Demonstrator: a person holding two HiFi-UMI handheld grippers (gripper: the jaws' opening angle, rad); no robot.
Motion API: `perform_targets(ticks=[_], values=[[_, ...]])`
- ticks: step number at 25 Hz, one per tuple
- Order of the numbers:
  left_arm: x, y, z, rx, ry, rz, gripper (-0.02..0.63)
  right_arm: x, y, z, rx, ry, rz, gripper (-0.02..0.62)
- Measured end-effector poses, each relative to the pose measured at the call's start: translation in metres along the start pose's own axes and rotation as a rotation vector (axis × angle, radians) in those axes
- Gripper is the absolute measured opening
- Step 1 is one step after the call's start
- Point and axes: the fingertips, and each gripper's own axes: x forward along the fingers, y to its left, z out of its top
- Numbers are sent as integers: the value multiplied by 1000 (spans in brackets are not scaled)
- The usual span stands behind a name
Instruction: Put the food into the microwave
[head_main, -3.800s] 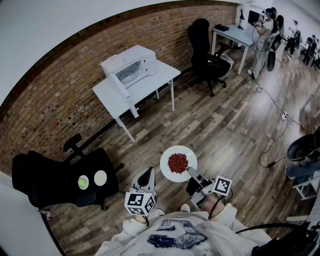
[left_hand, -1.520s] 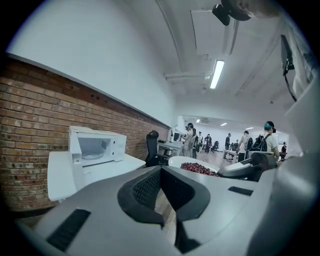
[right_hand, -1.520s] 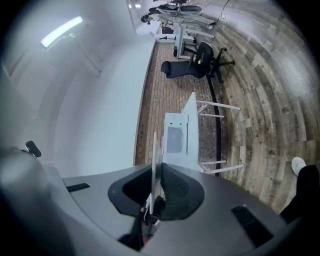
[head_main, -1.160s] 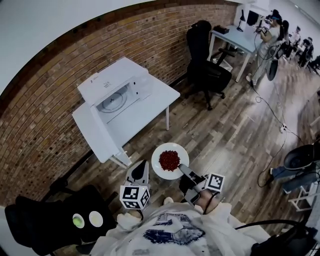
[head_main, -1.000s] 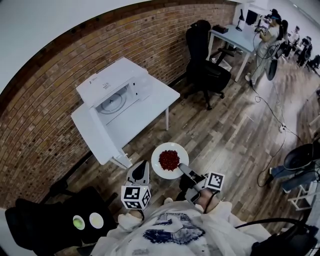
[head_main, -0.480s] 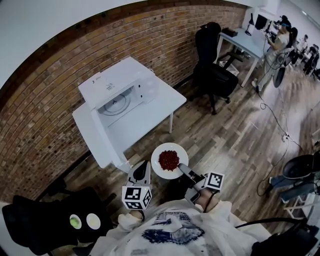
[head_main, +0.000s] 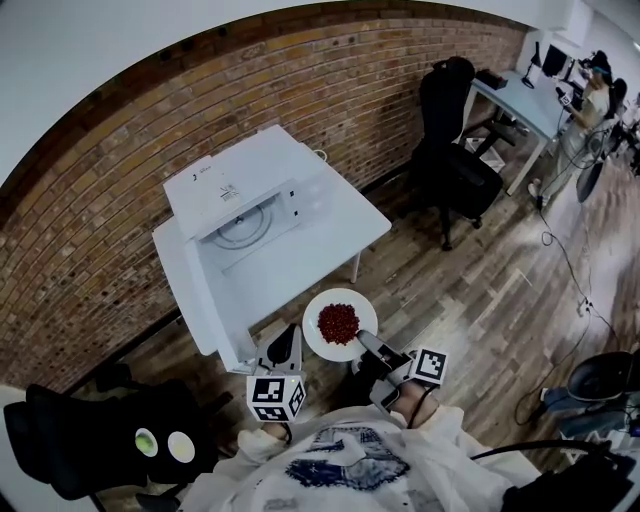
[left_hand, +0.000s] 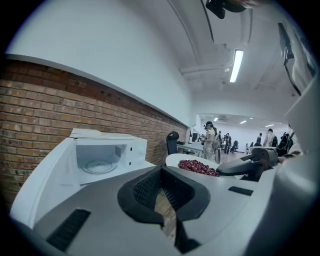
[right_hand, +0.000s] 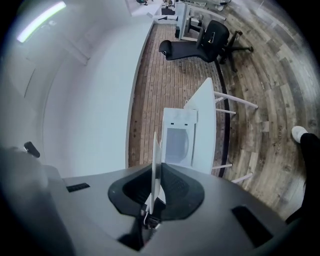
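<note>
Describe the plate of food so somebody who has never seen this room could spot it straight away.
By the brick wall stands a white table with an open white microwave. Off the table's near corner, above the wood floor, the right gripper grips a round white plate by its rim. It alone carries a heap of small red food.
</note>
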Motion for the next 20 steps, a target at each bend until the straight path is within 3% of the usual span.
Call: perform_targets(ticks=[11,20], values=[[81,33,17,-54,21,182,8,73,-13,82,29,171,-10,38],[113,56,26,-78,18,355,8,126,-23,113,51,356,1,38]])
